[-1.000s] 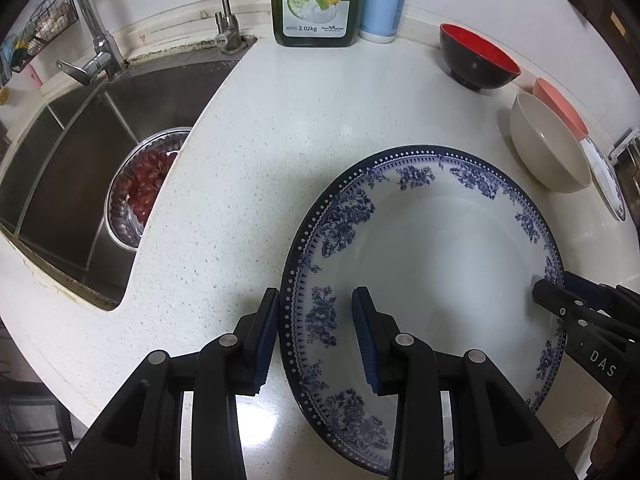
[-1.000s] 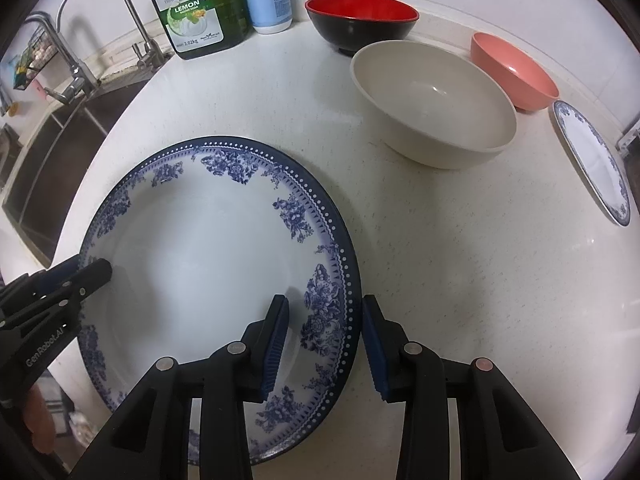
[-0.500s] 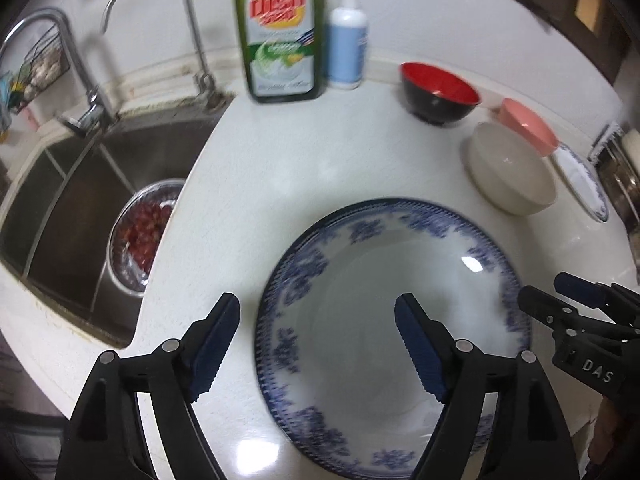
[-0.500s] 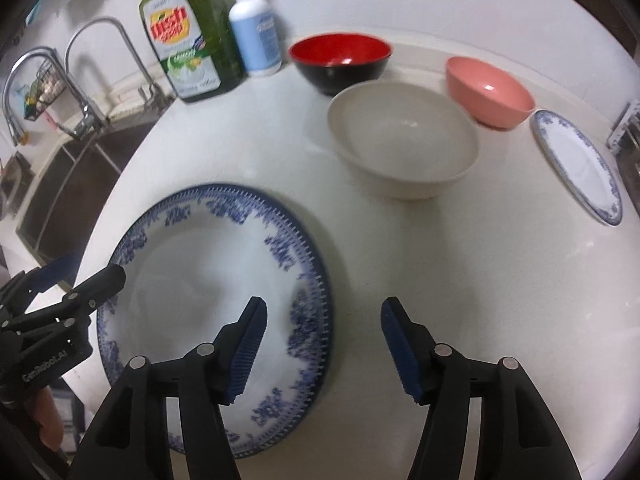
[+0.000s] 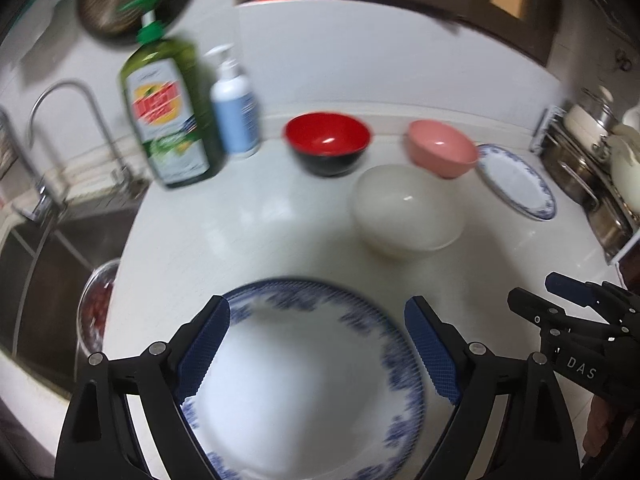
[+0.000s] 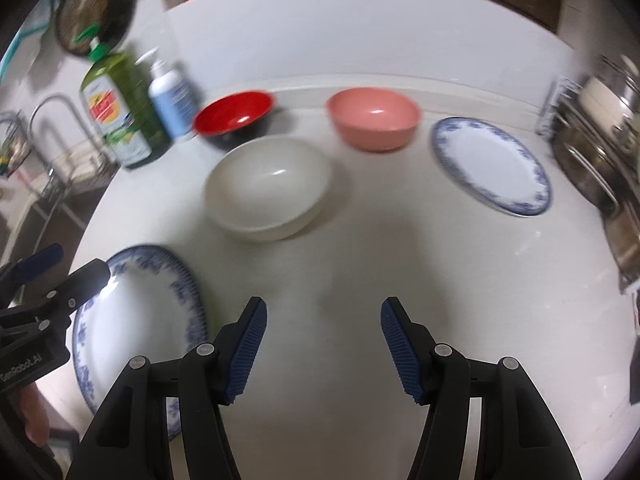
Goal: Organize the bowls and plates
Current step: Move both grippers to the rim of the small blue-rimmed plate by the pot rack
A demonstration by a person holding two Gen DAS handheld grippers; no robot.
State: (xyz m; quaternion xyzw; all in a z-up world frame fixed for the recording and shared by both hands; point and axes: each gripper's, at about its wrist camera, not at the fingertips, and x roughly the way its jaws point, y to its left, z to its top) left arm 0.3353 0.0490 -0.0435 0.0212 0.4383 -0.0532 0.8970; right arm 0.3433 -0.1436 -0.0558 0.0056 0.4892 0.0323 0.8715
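Your large blue-patterned plate [image 5: 304,376] lay flat on the white counter [image 6: 360,248] at its near edge, close to the sink [image 5: 52,264], and nothing held it. You had the left gripper [image 5: 318,352] above it with both pads spread wider than the plate's middle, gripping nothing; the right gripper [image 6: 322,346] was likewise spread and empty, over bare counter just beside the plate's rim. Beyond sat the cream bowl [image 6: 268,188], then the red bowl [image 6: 234,116] and pink bowl [image 6: 374,122] near the back wall, all 3 upright and apart, with the small blue-rimmed plate [image 6: 492,164] off to your right beside the pot rack [image 6: 600,128]. My reading: the big plate made a base, so the small plate likely belonged on it. The open strip between cream bowl and small plate gave you room; the dish soap bottle [image 5: 168,112] and pump bottle [image 5: 234,100] crowded the back left.
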